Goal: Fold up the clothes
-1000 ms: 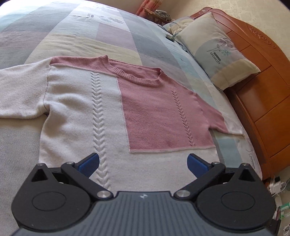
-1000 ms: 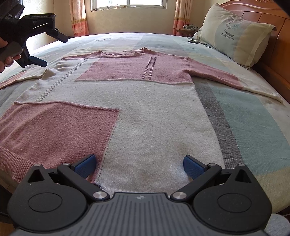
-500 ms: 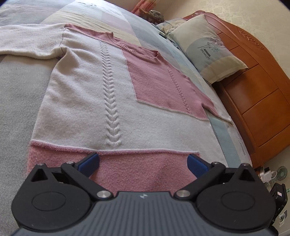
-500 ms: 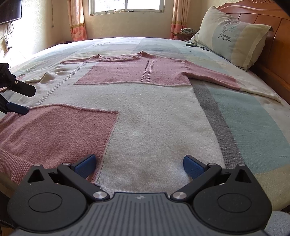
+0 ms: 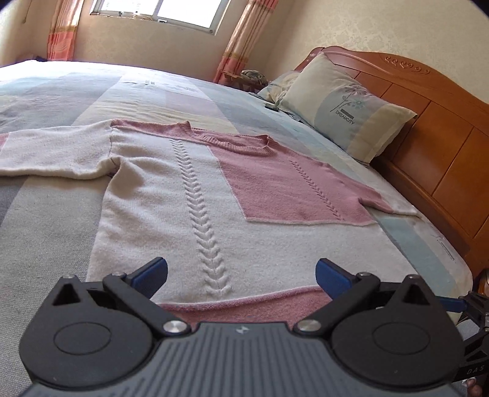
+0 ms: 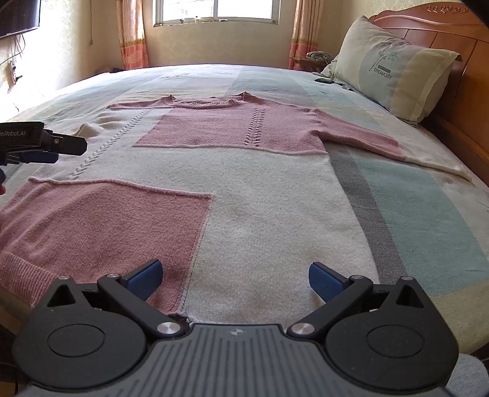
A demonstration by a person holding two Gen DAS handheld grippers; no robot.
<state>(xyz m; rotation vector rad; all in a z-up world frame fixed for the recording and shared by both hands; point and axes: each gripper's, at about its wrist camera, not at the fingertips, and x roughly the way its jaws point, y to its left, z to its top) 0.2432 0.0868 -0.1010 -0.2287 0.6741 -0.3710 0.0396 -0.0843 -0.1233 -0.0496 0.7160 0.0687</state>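
A cream and pink knitted sweater (image 5: 189, 195) (image 6: 259, 207) lies flat on the bed, front up, neck toward the far side and both sleeves spread outward. My left gripper (image 5: 241, 273) is open just above the sweater's hem, at the pink lower panel, with nothing between its fingers. My right gripper (image 6: 233, 276) is open over the hem at the seam where pink meets cream, empty too. The left gripper (image 6: 42, 146) also shows at the left edge of the right wrist view, over the sweater's left side.
The bed (image 6: 428, 220) has a striped pastel cover. A pillow (image 5: 345, 110) (image 6: 394, 67) leans on the wooden headboard (image 5: 434, 131) at the right. A window (image 6: 214, 12) with curtains is behind the bed. A small dark object (image 6: 324, 80) lies by the pillow.
My left gripper has dropped back and tilted up near the hem, so the view now shows the window and far wall. The right gripper has barely moved. The sweater lies as before.
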